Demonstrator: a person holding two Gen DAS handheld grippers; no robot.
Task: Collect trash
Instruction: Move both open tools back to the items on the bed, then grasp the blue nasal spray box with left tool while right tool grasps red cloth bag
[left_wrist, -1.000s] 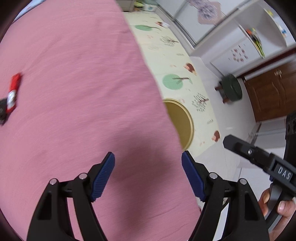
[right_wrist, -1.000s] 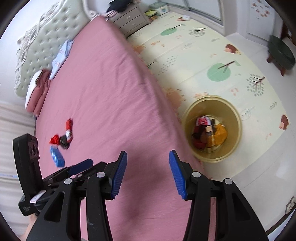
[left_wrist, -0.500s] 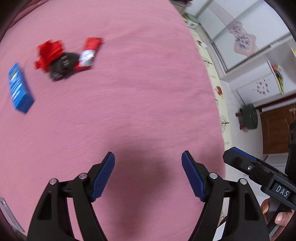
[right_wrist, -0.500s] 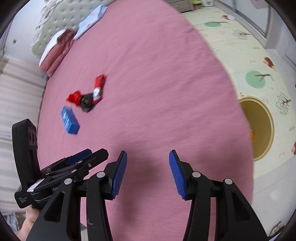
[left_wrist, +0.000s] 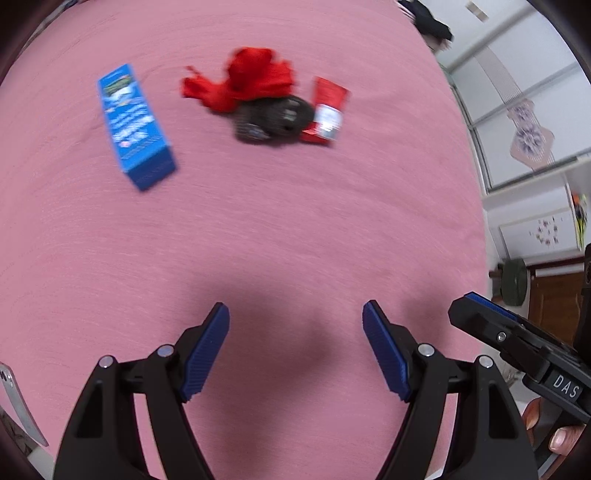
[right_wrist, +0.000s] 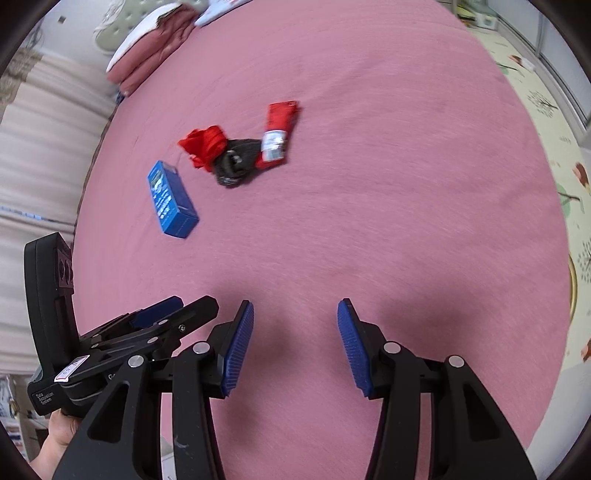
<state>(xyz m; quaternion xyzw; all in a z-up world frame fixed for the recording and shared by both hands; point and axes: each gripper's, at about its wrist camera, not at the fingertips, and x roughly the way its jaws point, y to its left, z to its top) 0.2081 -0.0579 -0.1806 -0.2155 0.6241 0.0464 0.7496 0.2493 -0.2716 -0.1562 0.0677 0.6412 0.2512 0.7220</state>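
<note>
Trash lies on a pink bed (left_wrist: 295, 229): a blue box (left_wrist: 133, 125), a crumpled red wrapper (left_wrist: 251, 83), a dark crumpled wrapper (left_wrist: 271, 118) and a red packet (left_wrist: 327, 110). In the right wrist view they show as the blue box (right_wrist: 171, 199), red wrapper (right_wrist: 203, 146), dark wrapper (right_wrist: 236, 162) and red packet (right_wrist: 277, 133). My left gripper (left_wrist: 295, 350) is open and empty, well short of the trash. My right gripper (right_wrist: 295, 347) is open and empty too, beside the left gripper (right_wrist: 147, 332).
Pillows (right_wrist: 147, 62) and a padded headboard lie at the bed's far end. A patterned play mat (right_wrist: 561, 155) covers the floor right of the bed. The yellow bin's rim (right_wrist: 573, 291) shows at the right edge. A dark stool (left_wrist: 513, 282) stands by a wooden door.
Both grippers have swung from the bed's edge and the yellow bin toward the trash pile, which now sits nearer and more central in both views. Both stay open.
</note>
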